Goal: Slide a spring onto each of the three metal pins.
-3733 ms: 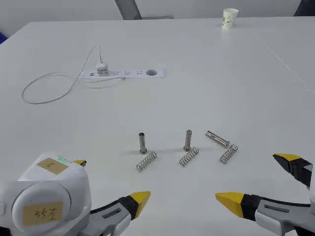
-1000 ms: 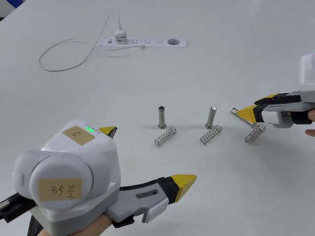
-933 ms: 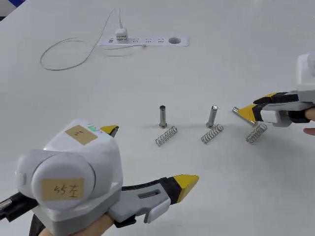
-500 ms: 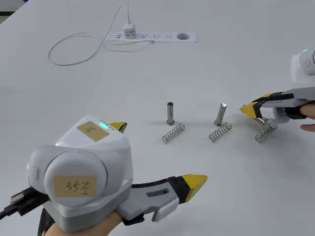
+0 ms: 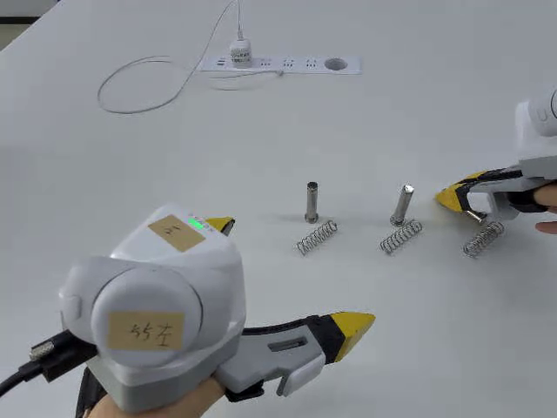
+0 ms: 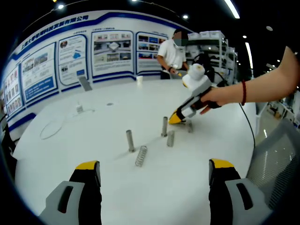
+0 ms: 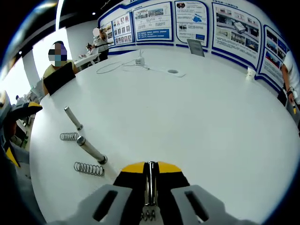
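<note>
At the right side of the tabletop (image 5: 174,157), my right gripper (image 5: 452,197) has its jaws pressed together on the third pin (image 7: 150,185), which runs lengthwise between the yellow tips. The right spring (image 5: 483,239) lies just beside those jaws, on my side of them. Further left stand the other two pins. The middle pin (image 5: 402,205) leans a little and the left pin (image 5: 312,202) is upright. Each has a coil lying just in front of it: the middle spring (image 5: 400,236) and the left spring (image 5: 316,237). My left gripper (image 5: 285,273) hangs low and close to me, jaws spread wide around nothing, well apart from the pins. A power strip (image 5: 278,64) and its white cable (image 5: 130,111) lie far back on the tabletop.
</note>
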Tool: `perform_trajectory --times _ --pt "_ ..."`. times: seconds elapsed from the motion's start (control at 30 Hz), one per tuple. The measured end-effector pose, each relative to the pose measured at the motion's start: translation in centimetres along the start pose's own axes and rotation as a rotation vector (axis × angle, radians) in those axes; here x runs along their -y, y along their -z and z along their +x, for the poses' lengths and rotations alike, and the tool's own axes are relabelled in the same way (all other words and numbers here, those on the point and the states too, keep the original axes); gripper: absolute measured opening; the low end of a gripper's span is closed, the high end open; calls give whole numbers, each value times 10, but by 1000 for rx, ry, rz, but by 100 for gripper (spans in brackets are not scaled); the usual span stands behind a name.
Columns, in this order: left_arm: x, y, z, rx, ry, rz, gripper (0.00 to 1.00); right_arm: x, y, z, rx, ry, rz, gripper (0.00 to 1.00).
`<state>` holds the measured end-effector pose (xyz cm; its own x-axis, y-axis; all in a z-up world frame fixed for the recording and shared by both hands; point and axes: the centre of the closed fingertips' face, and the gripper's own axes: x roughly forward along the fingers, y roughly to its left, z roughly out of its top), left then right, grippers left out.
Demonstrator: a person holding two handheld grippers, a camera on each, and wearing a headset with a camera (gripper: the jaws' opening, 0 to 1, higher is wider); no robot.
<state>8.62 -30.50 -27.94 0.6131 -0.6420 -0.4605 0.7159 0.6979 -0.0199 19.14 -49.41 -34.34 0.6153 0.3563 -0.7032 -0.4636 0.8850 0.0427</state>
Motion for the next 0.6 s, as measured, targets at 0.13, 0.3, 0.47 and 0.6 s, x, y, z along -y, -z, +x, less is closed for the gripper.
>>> perform_trajectory --times 0.13,0.3,0.47,0.6 --pt "-1 0 0 0 -3 -1 97 0 1 -4 -14 4 -15 9" --pt "-1 0 -1 1 -3 3 97 1 3 -5 -24 23 -17 9" --pt "-2 -1 -2 4 -7 4 97 3 -1 -13 -2 36 -1 9" --pt "-2 -2 -2 9 -8 6 96 4 -7 -18 19 40 6 9"
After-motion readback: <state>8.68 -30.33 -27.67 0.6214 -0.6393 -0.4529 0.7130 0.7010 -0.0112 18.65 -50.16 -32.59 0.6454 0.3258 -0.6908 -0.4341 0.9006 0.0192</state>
